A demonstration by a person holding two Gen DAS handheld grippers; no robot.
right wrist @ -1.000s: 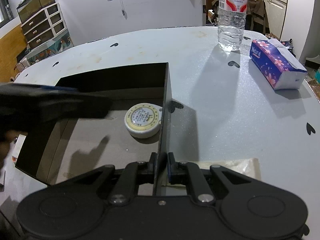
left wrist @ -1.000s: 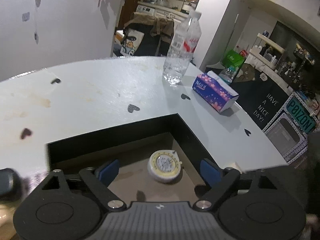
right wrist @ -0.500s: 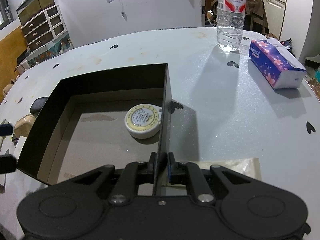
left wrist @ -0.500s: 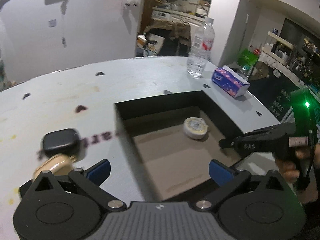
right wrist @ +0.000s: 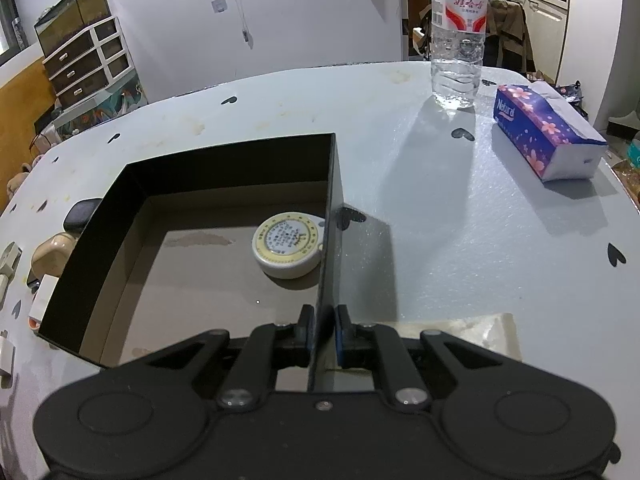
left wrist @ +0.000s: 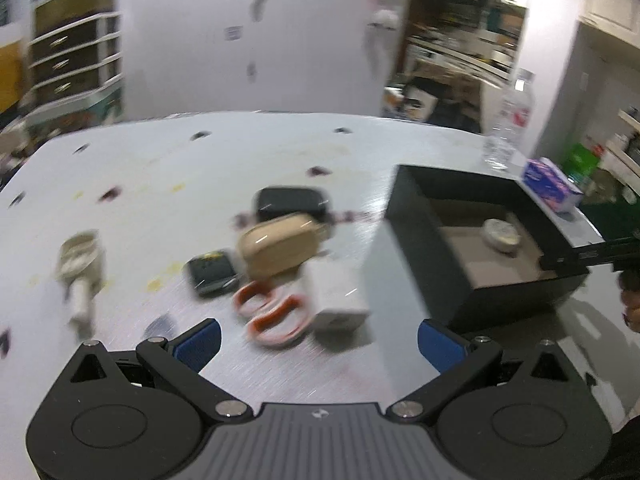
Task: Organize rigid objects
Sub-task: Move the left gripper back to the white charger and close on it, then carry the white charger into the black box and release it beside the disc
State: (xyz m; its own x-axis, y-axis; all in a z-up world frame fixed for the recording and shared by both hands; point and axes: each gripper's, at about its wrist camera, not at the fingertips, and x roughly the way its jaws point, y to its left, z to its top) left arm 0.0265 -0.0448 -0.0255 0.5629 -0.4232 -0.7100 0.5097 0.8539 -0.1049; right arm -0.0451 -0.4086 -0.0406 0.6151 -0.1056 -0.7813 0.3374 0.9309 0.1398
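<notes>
A black open-topped box (right wrist: 224, 168) with a brown cardboard floor sits on a pale, heart-dotted table (right wrist: 440, 216), a single round white tin (right wrist: 286, 249) with a yellow-ringed printed lid resting on its floor against the right-hand wall. The right gripper (right wrist: 321, 334) is clamped on that wall's near edge, its pads pressed to either side of the thin black panel. The left gripper (left wrist: 318, 340) hangs above the table with its blue-tipped jaws spread wide and nothing between them, facing a loose cluster of objects beside the box: a black case (left wrist: 290, 202), a tan case (left wrist: 280, 248) just in front of it, a small dark rectangular item (left wrist: 212, 272), a white block (left wrist: 336, 296) and orange-and-white rings (left wrist: 272, 312) touching one another. Farther left lies a pale handled object (left wrist: 80, 272). Motion blur smears this whole view, so what these pieces are cannot be told. From the right wrist, the box wall hides most of the cluster, leaving only slivers at the frame's left edge. A clear water bottle (right wrist: 458, 40) and a purple tissue pack (right wrist: 548, 136) stand beyond the box.
</notes>
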